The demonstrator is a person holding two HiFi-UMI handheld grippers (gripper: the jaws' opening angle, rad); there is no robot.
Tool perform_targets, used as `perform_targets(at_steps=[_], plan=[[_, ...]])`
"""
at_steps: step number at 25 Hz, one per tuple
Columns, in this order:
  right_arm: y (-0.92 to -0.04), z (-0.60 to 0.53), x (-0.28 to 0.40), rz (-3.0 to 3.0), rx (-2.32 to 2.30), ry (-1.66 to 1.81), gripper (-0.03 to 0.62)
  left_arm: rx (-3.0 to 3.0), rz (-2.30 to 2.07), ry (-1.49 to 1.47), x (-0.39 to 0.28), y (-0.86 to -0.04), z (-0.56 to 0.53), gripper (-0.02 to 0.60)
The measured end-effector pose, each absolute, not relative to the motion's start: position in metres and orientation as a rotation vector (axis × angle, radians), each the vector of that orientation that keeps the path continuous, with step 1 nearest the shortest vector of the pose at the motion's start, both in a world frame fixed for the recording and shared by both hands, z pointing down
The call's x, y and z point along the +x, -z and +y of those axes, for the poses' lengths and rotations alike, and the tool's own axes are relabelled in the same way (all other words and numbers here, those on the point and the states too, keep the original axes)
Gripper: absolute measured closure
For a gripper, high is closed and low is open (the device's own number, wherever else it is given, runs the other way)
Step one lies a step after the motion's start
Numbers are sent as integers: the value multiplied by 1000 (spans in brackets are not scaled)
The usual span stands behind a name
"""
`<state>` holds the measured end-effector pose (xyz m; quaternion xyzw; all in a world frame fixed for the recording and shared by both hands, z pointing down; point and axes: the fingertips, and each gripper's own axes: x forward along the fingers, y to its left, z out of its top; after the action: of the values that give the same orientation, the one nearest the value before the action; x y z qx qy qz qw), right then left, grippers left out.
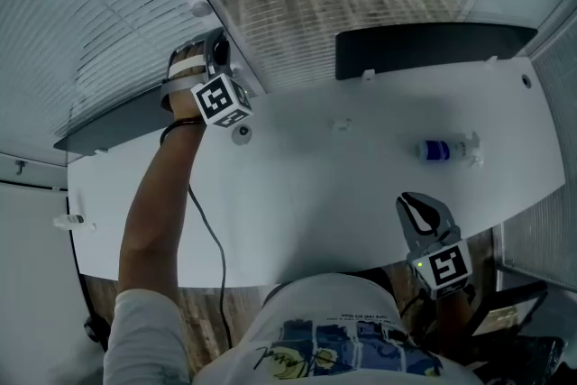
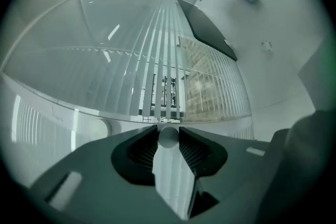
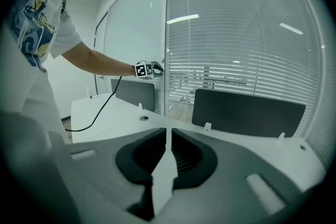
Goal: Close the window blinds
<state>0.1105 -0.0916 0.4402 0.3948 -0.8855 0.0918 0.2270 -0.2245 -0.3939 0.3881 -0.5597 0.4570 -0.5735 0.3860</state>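
Observation:
Slatted window blinds [image 1: 90,32] hang behind the glass beyond the desk; through their gaps [image 2: 163,86] I see a room beyond. My left gripper [image 1: 216,50] is raised to the window frame post, and its jaws are shut on a small round grey knob [image 2: 168,136] that sits between the tips. A second round knob [image 1: 200,9] shows on the post beyond it. From the right gripper view, the left gripper [image 3: 152,68] is at the post. My right gripper [image 1: 416,207] rests low over the desk's near edge, its jaws shut with nothing in them [image 3: 168,136].
The white curved desk [image 1: 343,185] carries a small bottle with a blue label [image 1: 444,150] and a round grommet [image 1: 242,132]. Dark screen panels [image 1: 424,50] [image 1: 108,126] stand along its far edge. A black cable [image 1: 212,239] trails from the left arm.

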Motion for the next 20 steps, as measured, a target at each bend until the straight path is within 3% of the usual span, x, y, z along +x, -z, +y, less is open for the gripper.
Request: perform_targets(at_steps=[9, 20], plan=[[-439, -91, 112, -2444, 1098, -254, 572, -1778, 1620, 1207, -229, -376, -392, 449], [-439, -92, 111, -2444, 1095, -264, 572, -2213, 2146, 615, -242, -365, -389, 451]])
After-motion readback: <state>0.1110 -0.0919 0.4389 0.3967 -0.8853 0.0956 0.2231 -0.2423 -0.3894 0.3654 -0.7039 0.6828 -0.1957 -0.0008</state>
